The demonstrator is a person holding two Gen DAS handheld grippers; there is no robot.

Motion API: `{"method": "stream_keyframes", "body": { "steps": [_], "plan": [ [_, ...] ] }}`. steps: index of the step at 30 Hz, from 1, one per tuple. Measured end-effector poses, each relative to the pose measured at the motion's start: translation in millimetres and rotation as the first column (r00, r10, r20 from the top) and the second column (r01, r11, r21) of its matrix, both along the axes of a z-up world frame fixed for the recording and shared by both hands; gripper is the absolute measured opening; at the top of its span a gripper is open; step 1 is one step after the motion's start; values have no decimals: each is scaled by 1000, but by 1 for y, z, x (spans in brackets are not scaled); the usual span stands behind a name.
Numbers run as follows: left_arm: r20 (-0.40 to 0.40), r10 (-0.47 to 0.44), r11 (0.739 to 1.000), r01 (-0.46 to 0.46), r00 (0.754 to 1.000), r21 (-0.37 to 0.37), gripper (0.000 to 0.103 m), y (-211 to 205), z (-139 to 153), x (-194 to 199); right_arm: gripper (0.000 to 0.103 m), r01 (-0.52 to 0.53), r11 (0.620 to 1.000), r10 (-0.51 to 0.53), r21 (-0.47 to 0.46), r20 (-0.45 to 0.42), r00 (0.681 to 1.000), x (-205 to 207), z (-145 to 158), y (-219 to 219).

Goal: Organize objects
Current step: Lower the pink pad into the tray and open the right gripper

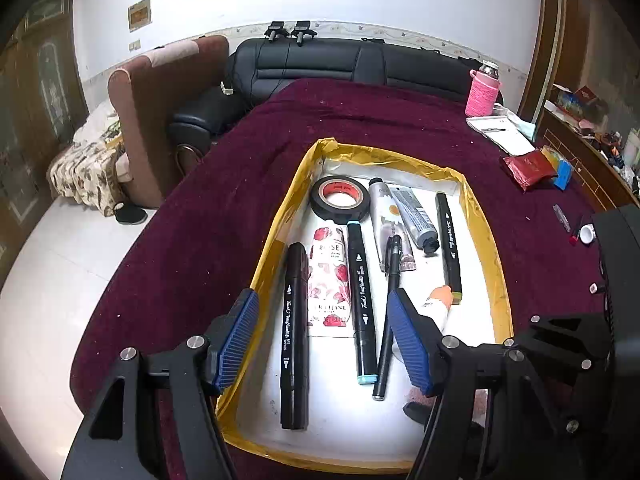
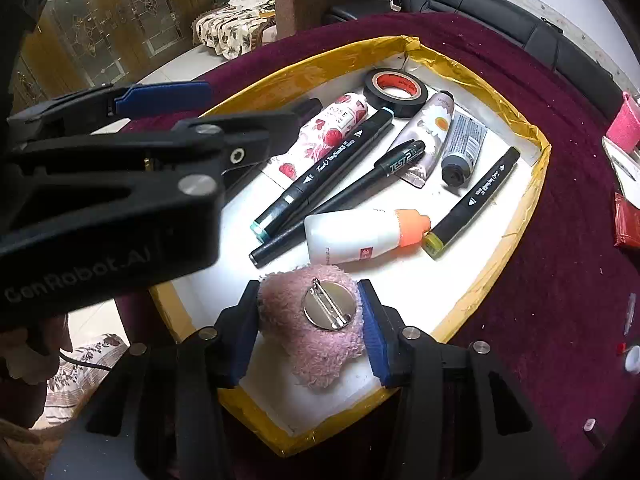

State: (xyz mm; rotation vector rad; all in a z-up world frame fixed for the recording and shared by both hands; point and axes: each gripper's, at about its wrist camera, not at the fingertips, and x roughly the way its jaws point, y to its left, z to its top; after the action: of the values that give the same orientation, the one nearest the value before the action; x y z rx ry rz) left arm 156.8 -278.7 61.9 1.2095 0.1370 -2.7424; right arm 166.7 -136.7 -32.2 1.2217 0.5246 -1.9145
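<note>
1. Tray, white-floored with yellow taped walls, lay on a maroon tablecloth; all places below are given relative to this tray.
2. Left gripper hovered over the tray's near end, blue pads spread wide apart, holding nothing.
3. Right gripper sat over the tray's near edge, pads pressed against a pink fuzzy brooch, its round metal pin back facing up.
4. Rose-print tube lay inside, left of centre.
5. Daisy-print tube lay inside, toward the far end.
6. Black markers, three: one by the left wall, one teal-capped at centre, one yellow-capped by the right wall.
7. Black pen lay right of the teal-capped marker.
8. Black tape roll lay at the far end.
9. White bottle with orange cap lay inside, just beyond the brooch.
10. Grey tube lay beside the daisy tube.
</note>
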Motion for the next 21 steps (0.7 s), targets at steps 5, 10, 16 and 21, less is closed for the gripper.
{"method": "stream_keyframes", "body": {
  "steps": [5, 10, 16, 21],
  "plan": [
    [-7, 16, 1000, -16, 1000, -24, 61, 2, 5, 1, 48, 2, 999, -2, -33, 8, 1000, 2, 5, 7],
    [-15, 30, 998, -31, 999, -47, 61, 5, 11, 5, 48, 8, 997, -9, -70, -7, 1000, 4, 16, 15],
    [-30, 22, 996, -25, 999, -91, 61, 18, 20, 11, 48, 47, 990, -51, -131, -27, 998, 5, 31, 30],
    [-37, -4, 993, 0, 999, -119, 61, 35, 27, 14, 49, 100, 978, -105, -185, -20, 994, -2, 42, 53]
  ]
}}
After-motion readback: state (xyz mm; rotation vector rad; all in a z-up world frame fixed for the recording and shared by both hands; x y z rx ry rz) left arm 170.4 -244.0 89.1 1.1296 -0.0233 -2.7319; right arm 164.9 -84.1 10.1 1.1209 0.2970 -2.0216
